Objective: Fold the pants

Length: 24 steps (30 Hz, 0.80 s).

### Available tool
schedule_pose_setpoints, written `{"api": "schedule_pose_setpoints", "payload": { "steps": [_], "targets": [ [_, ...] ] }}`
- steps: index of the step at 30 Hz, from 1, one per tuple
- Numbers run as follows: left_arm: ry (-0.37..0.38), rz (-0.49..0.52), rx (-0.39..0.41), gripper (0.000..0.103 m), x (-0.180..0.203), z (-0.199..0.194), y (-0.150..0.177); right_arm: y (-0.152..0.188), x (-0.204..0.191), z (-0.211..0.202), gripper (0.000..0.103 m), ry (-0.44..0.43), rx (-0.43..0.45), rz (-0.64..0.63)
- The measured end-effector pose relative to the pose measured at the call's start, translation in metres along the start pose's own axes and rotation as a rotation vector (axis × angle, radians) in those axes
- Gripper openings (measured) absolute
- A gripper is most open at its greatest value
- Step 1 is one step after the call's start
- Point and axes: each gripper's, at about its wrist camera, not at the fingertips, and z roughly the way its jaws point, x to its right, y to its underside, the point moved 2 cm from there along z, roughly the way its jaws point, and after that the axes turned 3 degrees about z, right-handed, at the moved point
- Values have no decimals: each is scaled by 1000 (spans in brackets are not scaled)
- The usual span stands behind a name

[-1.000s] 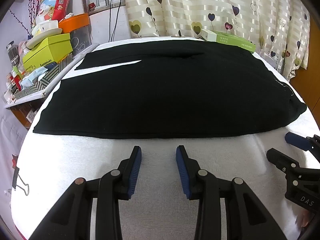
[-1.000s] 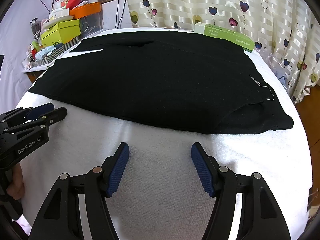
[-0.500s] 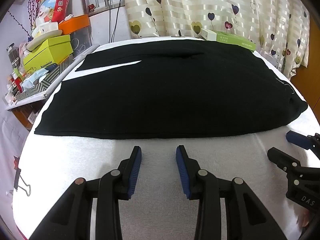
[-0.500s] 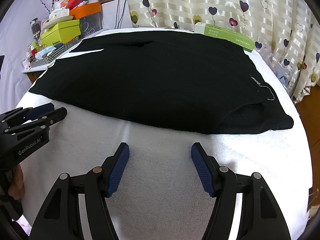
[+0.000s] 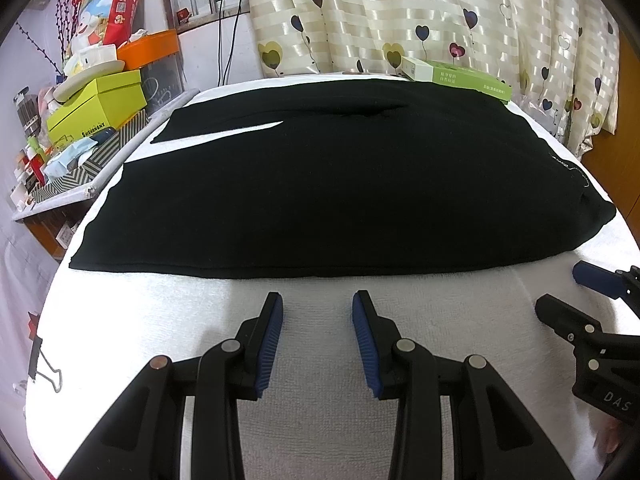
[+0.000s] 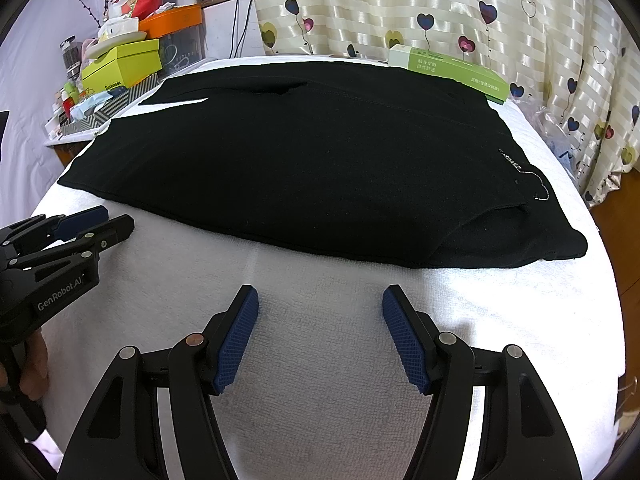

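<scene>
My black pants (image 5: 320, 184) lie flat across the white-towelled table (image 5: 320, 420), hems toward its left edge. Both my left tongs (image 5: 317, 332) and right tongs (image 6: 320, 332) hover spread and empty at the near edge, ready to take the near leg.

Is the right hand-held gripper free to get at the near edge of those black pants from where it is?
Probably yes. The right hand-held gripper is open, holding nothing, and only bare white towel lies between it and the near hem of the black pants. The left hand-held gripper sits off to the side.
</scene>
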Motion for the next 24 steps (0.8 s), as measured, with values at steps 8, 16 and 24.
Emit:
{"api": "schedule_pose_setpoints", "payload": {
  "steps": [8, 16, 24],
  "targets": [
    [1, 0, 0, 39, 0, 0, 0, 0, 0, 0, 65, 0, 0, 0],
    [5, -4, 0, 39, -1, 0, -1, 0, 0, 0, 65, 0, 0, 0],
    [4, -3, 0, 39, -1, 0, 0, 0, 0, 0, 65, 0, 0, 0]
  ]
}}
